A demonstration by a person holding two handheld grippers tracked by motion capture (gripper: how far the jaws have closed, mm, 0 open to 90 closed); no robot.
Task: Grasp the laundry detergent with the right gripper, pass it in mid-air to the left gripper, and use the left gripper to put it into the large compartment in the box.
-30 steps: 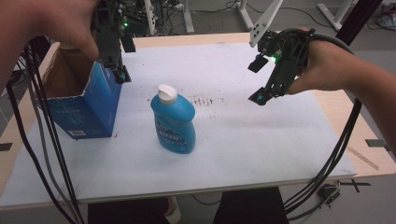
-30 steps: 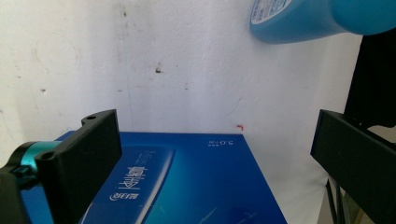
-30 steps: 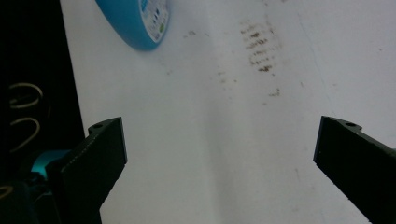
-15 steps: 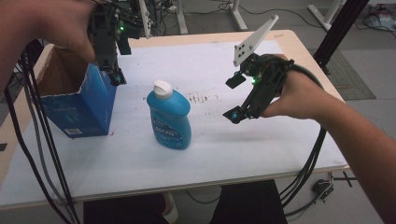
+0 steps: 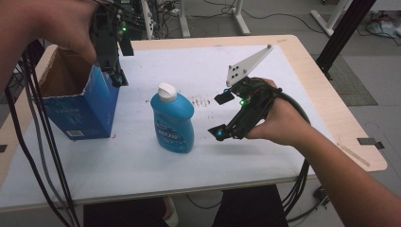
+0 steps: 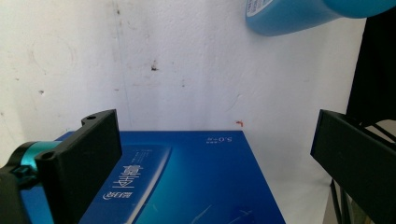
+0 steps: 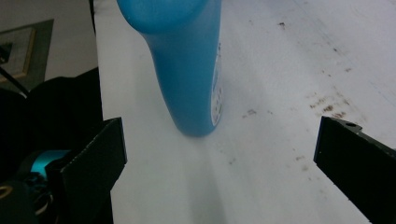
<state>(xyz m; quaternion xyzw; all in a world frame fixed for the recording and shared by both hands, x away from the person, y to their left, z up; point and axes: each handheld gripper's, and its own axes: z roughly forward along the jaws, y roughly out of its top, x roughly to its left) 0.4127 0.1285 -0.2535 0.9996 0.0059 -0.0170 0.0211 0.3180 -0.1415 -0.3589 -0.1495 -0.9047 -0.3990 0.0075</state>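
So we're basically at the start of the real work here — the blue bottle (image 5: 173,120) stands upright on the desk (image 5: 142,165), white cap on top, untouched by either claw, and the open blue box (image 5: 80,106) sits at roughly 9 o'clock from it, just beside it with a strip of bare desk between. As far as we can tell the box has nothing in it, though we only see part of its brown inside from the high view. Our right claw (image 5: 220,116) sits at the bottle's 3 o'clock, near but not touching, jaws spread wide; in the right gripper view the bottle (image 7: 187,65) stands ahead, between the two black jaws but well short of being enclosed. Our left claw (image 5: 116,78) hangs at the box's top edge nearest the bottle, and in the left gripper view its jaws stand wide apart over the blue side of the box (image 6: 187,177) — whether a jaw touches the cardboard, we can't tell. Our guess: the bottle goes in the box, so the grab, the lift and the drop-in are all left to do.
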